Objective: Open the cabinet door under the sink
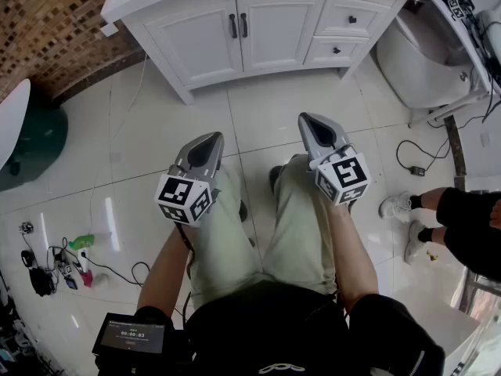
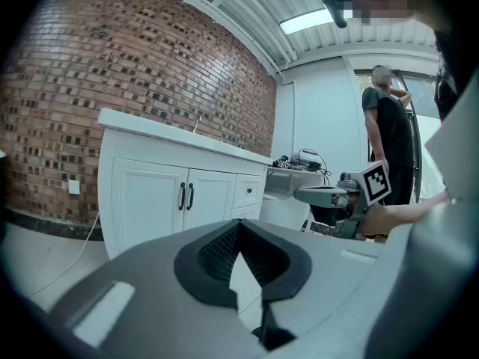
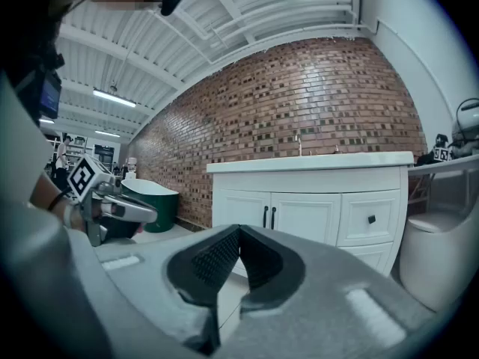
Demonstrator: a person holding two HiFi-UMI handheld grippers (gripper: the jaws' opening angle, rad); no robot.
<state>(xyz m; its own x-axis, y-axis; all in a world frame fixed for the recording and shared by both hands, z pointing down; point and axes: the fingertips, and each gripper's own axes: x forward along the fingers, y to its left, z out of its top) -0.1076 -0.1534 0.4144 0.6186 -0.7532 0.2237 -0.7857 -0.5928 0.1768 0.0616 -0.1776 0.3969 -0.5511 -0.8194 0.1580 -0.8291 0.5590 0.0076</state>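
The white vanity cabinet (image 1: 200,41) stands against the brick wall at the top of the head view. Both of its doors are closed, and two dark vertical handles (image 1: 239,26) sit side by side at the middle seam. My left gripper (image 1: 213,138) and right gripper (image 1: 307,119) hover above the tiled floor, well short of the cabinet, pointing at it. Both are shut with nothing held. In the left gripper view the jaws' tips (image 2: 239,224) meet, with the door handles (image 2: 185,196) far ahead. The right gripper's tips (image 3: 239,230) also meet, and the handles (image 3: 269,217) lie beyond.
Drawers with dark knobs (image 1: 344,30) fill the vanity's right side. A toilet (image 1: 427,61) stands to the right, a green tub (image 1: 27,143) to the left. Cables and small items (image 1: 70,261) litter the floor at lower left. Another person's feet (image 1: 399,206) are at right.
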